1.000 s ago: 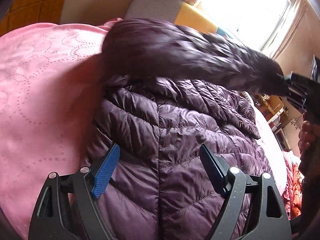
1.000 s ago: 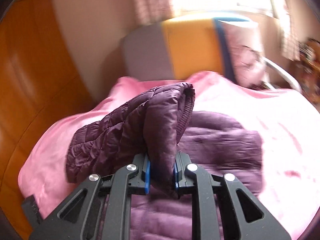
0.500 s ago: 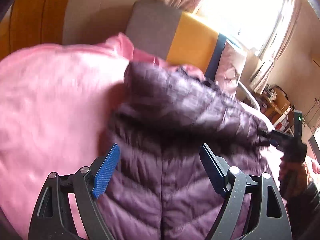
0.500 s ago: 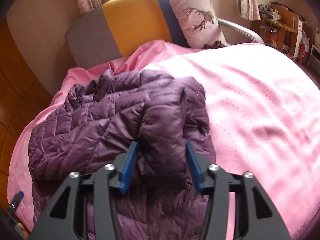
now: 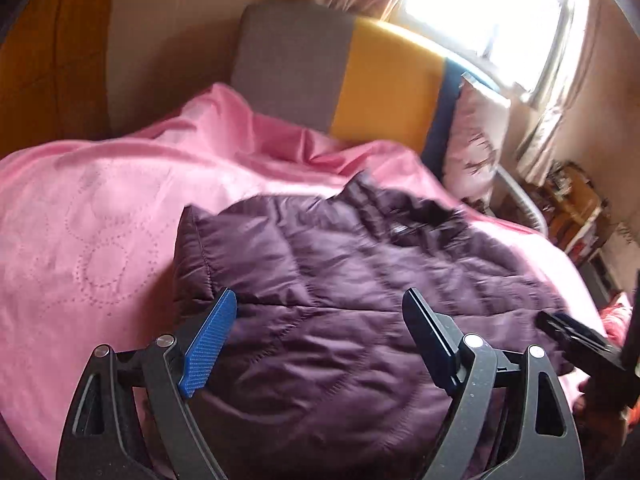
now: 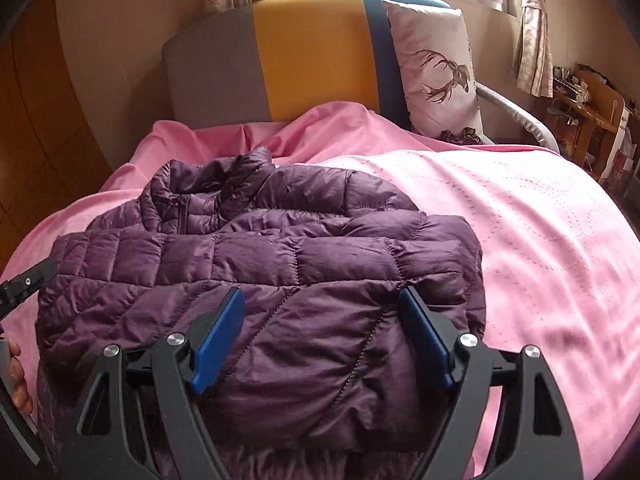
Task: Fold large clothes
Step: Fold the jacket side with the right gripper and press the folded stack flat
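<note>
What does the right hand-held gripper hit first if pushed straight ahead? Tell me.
Most likely the purple puffer jacket: the open right hand-held gripper points at its folded sleeve layer, lying just beyond the fingertips on the pink bedspread. Depth is unclear.

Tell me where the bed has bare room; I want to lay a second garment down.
Bare pink bedspread lies right of the purple jacket, below the deer pillow. A narrower strip lies left of it. The jacket crowds the middle.

Quilted purple jacket (image 6: 280, 280), slick cloth with a soft sheen. Under it a pink bedspread (image 6: 540, 260), smooth matt fabric, dotted stitching. Gripper fingers (image 6: 218, 336): ribbed blue pads, matt black plastic frames, shiny metal screws.
</note>
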A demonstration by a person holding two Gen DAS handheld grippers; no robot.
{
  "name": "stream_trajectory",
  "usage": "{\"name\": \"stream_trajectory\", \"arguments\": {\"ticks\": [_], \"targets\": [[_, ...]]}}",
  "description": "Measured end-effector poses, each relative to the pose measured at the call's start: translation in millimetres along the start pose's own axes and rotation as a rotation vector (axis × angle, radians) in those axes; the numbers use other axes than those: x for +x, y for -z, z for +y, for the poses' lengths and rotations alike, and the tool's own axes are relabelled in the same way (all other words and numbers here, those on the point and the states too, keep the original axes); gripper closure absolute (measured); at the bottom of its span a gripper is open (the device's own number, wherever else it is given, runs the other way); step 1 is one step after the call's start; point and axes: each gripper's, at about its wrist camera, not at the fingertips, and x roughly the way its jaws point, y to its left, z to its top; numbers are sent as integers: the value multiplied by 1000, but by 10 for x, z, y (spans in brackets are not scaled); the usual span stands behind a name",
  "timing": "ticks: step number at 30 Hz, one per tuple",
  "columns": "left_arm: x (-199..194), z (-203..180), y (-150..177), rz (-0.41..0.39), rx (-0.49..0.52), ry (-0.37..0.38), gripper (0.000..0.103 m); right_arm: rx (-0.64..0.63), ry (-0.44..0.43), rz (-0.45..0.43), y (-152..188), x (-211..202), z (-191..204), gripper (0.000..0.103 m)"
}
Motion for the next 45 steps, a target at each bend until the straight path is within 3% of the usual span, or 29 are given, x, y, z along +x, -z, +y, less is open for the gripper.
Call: {"name": "stream_trajectory", "arguments": {"ticks": [3,8,13,16,18,21,26,31,38,45], "targets": [[361,137,142,72,34,-50,22,-36,-18,13,80,249,43,20],[438,288,213,60,-10,-9,22,-55,-19,25,176,564,50,19],[401,218,225,57,17,-43,22,-38,-34,35,160,636,-3,19],[215,59,207,16,88,-138,22,-44,-27,36,163,649,16,18],[75,-47,197,-47,134,-156,22,-52,-18,33,166,634,45,18],[52,-162,175,-48,158,-114,22,-58,-14,29,170,599,71,17],[400,-113,245,53,143,-126,18,-98,-8,55,124,529,120,15],[453,-90,254,63,133,-137,16,-170,-10,21,2,315,137,10],[534,-27,277,66,111,-125,12,-227,6,27,165,638,142,9],[90,-120,367,24,95,-141,12,-233,16,28,156,656,151,8]]}}
